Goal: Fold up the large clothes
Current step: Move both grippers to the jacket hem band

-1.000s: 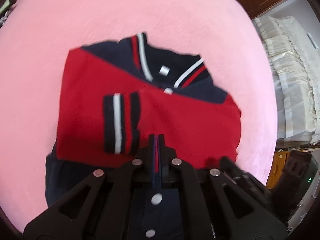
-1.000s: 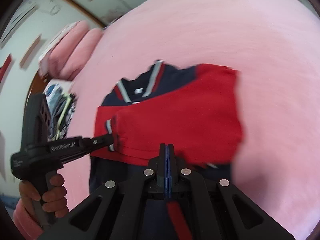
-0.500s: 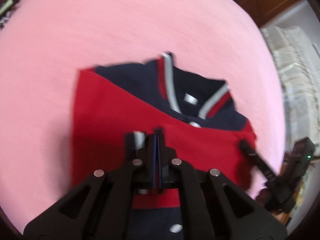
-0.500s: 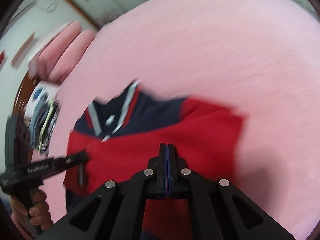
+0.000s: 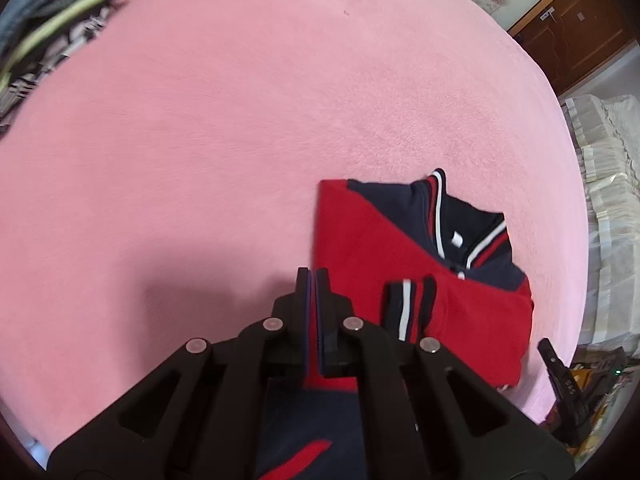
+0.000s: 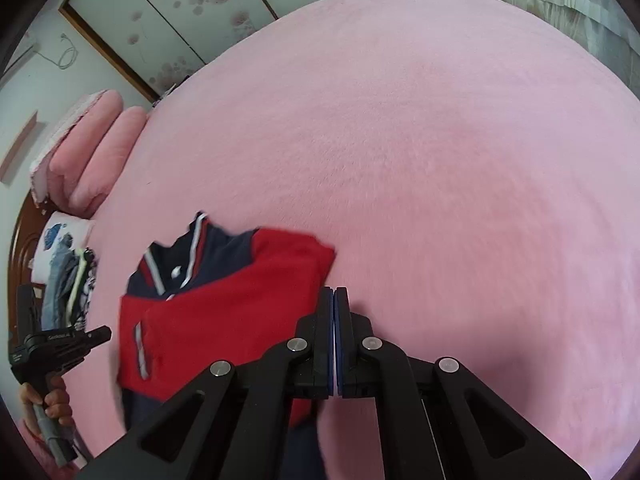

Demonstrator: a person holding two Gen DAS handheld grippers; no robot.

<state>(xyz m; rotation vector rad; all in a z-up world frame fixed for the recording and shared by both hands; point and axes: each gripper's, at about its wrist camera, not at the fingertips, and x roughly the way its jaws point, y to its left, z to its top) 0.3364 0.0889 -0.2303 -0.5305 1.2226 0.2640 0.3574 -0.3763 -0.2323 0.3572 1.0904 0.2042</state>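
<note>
A: So, what's hidden?
B: The jacket [image 5: 372, 248]'s lower edge, behind both grippers [image 5: 312, 276] [image 6: 334, 296].
A: Fingers?
B: Pressed shut, seemingly pinching that hem. It lies on the pink bed [image 5: 200, 140], collar [image 5: 460, 220] pointing away.

Surface: a pink fleecy bed cover [image 5: 248, 128] fills most of the view.
Garment: a folded red and navy fleece jacket [image 5: 400, 264] lies at about 4 o'clock, its striped collar toward 2 o'clock and a navy cuff with a white stripe [image 5: 406, 306] resting on the red panel.
Left gripper [image 5: 312, 276]: black fingers closed together at 6 o'clock, pinching red and navy cloth.
Right gripper [image 5: 560, 372]: black tip at 4 o'clock, off the jacket's edge.
Pile: grey, yellow and patterned clothes [image 5: 44, 24] at 10 o'clock.
Room: a brown wooden cabinet [image 5: 576, 28] at 1 o'clock.
</note>
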